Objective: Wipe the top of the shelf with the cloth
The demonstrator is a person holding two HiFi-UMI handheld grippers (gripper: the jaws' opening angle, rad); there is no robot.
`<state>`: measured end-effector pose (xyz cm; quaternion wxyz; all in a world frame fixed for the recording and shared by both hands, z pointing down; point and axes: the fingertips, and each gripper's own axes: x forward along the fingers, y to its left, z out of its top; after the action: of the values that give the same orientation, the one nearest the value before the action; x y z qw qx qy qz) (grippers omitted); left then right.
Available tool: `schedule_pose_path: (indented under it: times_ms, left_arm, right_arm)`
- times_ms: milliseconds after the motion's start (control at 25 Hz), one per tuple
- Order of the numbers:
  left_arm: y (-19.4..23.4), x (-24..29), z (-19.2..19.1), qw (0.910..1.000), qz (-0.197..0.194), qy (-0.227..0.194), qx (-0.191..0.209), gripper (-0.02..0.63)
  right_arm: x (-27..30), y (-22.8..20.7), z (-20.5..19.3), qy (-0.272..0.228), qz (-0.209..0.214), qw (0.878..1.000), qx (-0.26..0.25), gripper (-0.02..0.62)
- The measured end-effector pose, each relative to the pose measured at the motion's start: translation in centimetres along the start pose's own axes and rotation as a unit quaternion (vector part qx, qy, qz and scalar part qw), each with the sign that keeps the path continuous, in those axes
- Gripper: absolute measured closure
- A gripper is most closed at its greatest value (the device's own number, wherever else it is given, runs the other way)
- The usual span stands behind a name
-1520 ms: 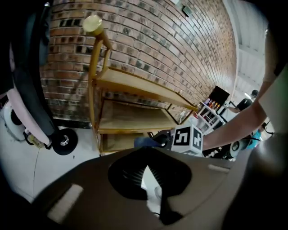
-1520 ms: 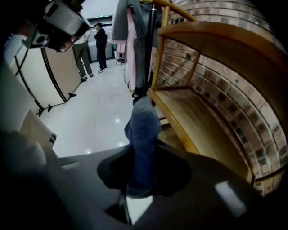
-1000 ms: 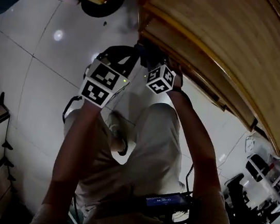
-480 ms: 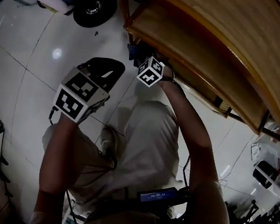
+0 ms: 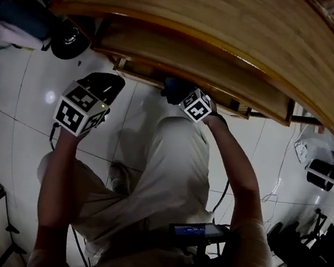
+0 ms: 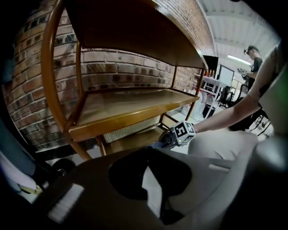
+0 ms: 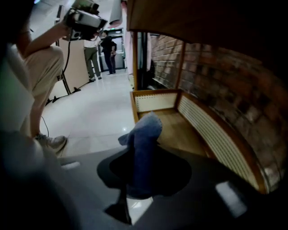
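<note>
right tongs (image 7: 137, 186): clenched on a blue cloth (image 7: 143, 143). the cloth stands up out of the jaws as a narrow folded bunch, with its free end flopping to the left.

left tongs (image 6: 146, 157): jaws drawn together at the tips with nothing between them. they are held over the white tiled floor (image 5: 15, 107), apart from the woodwork.

location of the cloth: low down, in front of the bottom tier (image 7: 168, 130) of the wooden shelf unit (image 6: 58, 103) and near its front rail. contact with the rail cannot be confirmed. in the head view the cloth sits under the front edge of the tiers above. the top board (image 5: 222, 13) is bare and nowhere near the cloth. a brick wall (image 6: 135, 67) backs the unit.

assessment: the cloth is secured but wiping has not begun, so the step in hand is bringing the cloth to the work surface.

next move, as judged: draw the right tongs back clear of the overhanging tier edges, raise them above the top board, then lay the cloth down on it for the first stroke. bunched as it is, the cloth offers little contact area, and the jaw tips could scrape the wood if pressed down steeply.
</note>
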<state>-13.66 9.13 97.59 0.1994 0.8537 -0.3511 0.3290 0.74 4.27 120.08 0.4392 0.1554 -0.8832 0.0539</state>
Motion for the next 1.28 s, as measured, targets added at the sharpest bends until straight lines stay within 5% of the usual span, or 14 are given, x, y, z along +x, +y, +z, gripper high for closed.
schedule_pose_path:
  times_ms: [280, 680, 840, 1040, 1280]
  left_arm:
    - [-1.2, 1.8, 1.3, 0.9988, -0.029, 0.001, 0.04, 0.601]
    - [-1.1, 1.6, 2.0, 0.9989, -0.046, -0.011, -0.001, 0.601]
    - [-1.9, 1.2, 3.5, 0.9978, -0.055, -0.037, -0.006, 0.601]
    - [-1.8, 1.7, 2.9, 0.9982, -0.054, -0.026, 0.002, 0.601]
    - [-1.0, 1.5, 2.8, 0.9964, -0.066, -0.041, -0.033, 0.601]
  right_arm:
    - [-8.4, -4.0, -11.2, 0.018, -0.075, 0.993, 0.093, 0.505]
    - [-18.5, -8.5, -24.6, 0.053, -0.174, 0.955, 0.236, 0.506]
    - [-20.5, -9.4, -27.0, 0.053, -0.2, 0.939, 0.273, 0.509]
    - [-20.7, -9.4, -27.3, 0.07, -0.197, 0.936, 0.284, 0.509]
    - [-21.1, -9.0, -27.9, 0.083, -0.195, 0.927, 0.311, 0.512]
